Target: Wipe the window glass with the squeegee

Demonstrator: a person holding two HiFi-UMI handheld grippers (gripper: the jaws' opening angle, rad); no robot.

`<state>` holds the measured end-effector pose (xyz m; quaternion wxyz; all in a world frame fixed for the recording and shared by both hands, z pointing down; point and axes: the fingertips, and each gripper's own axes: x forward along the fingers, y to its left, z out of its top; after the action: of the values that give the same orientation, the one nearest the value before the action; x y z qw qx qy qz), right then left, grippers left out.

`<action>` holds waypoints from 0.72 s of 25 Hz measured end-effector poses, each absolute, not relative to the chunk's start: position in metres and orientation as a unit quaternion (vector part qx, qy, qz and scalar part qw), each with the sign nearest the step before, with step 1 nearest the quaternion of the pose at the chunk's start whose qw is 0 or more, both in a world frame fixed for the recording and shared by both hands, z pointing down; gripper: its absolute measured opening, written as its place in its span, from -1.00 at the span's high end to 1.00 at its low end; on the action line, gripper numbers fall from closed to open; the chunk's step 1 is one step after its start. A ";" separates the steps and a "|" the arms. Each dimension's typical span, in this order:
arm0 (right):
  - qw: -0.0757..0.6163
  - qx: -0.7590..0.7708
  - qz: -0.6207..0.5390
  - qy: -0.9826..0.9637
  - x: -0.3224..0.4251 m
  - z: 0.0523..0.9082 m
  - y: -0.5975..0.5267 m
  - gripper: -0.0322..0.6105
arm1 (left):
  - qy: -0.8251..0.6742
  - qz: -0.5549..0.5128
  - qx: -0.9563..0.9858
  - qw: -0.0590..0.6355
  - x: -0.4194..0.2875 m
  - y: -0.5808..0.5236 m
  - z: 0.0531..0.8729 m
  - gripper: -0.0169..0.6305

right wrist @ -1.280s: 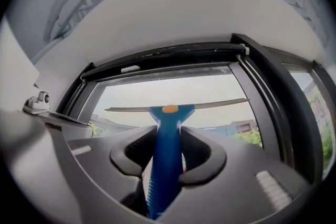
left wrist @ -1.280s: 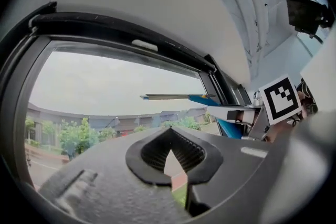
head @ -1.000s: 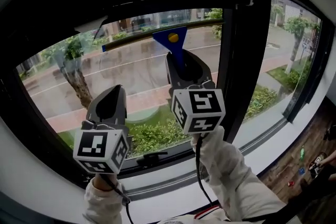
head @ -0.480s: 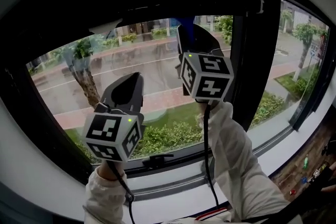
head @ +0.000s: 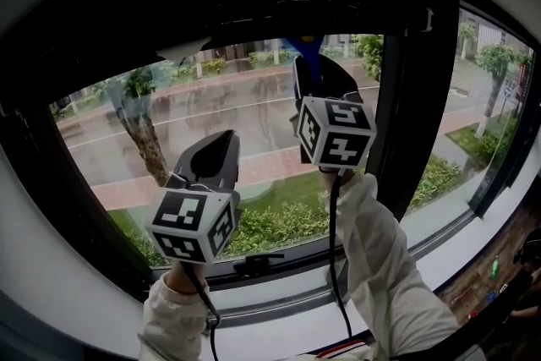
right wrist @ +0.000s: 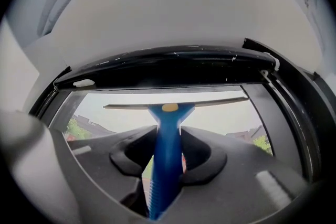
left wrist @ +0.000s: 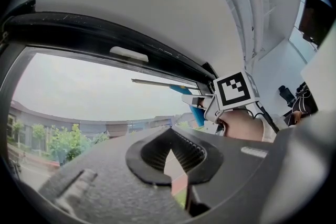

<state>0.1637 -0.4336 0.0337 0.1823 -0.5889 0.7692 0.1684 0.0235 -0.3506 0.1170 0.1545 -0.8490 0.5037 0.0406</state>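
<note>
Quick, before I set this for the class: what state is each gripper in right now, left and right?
Left gripper: jaws closed, holding nothing.
Right gripper: jaws closed on the handle of the blue squeegee.

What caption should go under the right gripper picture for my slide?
Right gripper clamps the blue squeegee, its blade up near the top of the window glass.
</note>
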 end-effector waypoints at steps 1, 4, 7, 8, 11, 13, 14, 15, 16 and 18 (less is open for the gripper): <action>0.181 -0.590 0.168 0.769 0.164 0.037 -0.434 0.46 | 0.503 0.039 -0.849 0.154 0.024 -0.351 0.119 0.95; 0.173 -0.594 0.165 0.768 0.165 0.051 -0.437 0.46 | 0.501 0.032 -0.851 0.150 0.025 -0.353 0.129 0.95; 0.166 -0.598 0.162 0.767 0.167 0.068 -0.440 0.46 | 0.503 0.026 -0.852 0.144 0.025 -0.353 0.143 0.95; 0.164 -0.599 0.160 0.767 0.168 0.075 -0.441 0.46 | 0.505 0.020 -0.851 0.145 0.025 -0.354 0.149 0.95; 0.155 -0.601 0.152 0.769 0.169 0.093 -0.444 0.46 | 0.514 -0.001 -0.844 0.156 0.028 -0.354 0.164 0.95; 0.148 -0.603 0.149 0.770 0.169 0.105 -0.444 0.46 | 0.513 -0.006 -0.844 0.154 0.031 -0.354 0.172 0.95; 0.144 -0.603 0.148 0.770 0.168 0.110 -0.444 0.46 | 0.512 -0.008 -0.845 0.154 0.033 -0.354 0.175 0.95; 0.140 -0.604 0.147 0.771 0.167 0.115 -0.445 0.46 | 0.512 -0.010 -0.845 0.155 0.034 -0.354 0.179 0.95; 0.136 -0.604 0.147 0.772 0.166 0.121 -0.445 0.46 | 0.513 -0.013 -0.844 0.157 0.035 -0.354 0.182 0.95; 0.130 -0.604 0.147 0.773 0.163 0.132 -0.445 0.46 | 0.513 -0.021 -0.843 0.159 0.039 -0.353 0.192 0.95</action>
<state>0.1633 -0.4447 0.1317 0.1296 -0.6038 0.7727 0.1468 0.0389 -0.3534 0.1921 0.1593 -0.8434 0.5128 -0.0212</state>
